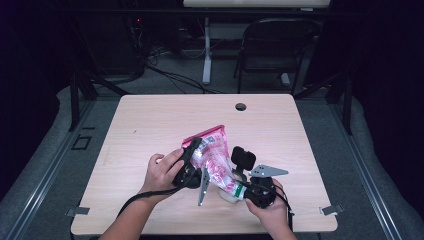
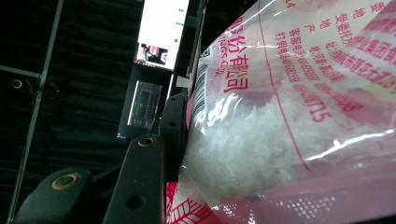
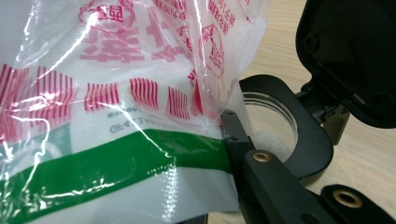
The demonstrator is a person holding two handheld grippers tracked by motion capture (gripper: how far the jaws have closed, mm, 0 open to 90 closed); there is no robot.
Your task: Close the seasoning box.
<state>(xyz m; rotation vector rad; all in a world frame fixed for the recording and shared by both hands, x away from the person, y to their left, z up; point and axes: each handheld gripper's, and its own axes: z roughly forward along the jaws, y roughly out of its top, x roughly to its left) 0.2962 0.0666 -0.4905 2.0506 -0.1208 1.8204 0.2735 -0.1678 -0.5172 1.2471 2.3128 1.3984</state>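
Above the table point(image 1: 150, 120), a pink bag point(image 1: 212, 155) is clamped by the left gripper point(image 1: 192, 162) and right gripper point(image 1: 245, 190) over a jar point(image 3: 273, 116).

One bag point(image 1: 216, 159) at table centre, one jar point(image 1: 231, 194) at five o'clock of it, one lid point(image 1: 243, 158) at three o'clock, two grippers, left point(image 1: 192, 160), right point(image 1: 250, 190), one table point(image 1: 150, 125), one chair point(image 1: 272, 47) at twelve o'clock.

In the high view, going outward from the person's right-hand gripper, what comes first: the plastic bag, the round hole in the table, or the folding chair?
From the right gripper:
1. Plastic bag: in its jaws.
2. Round hole: far table edge.
3. Folding chair: on the floor beyond the table.
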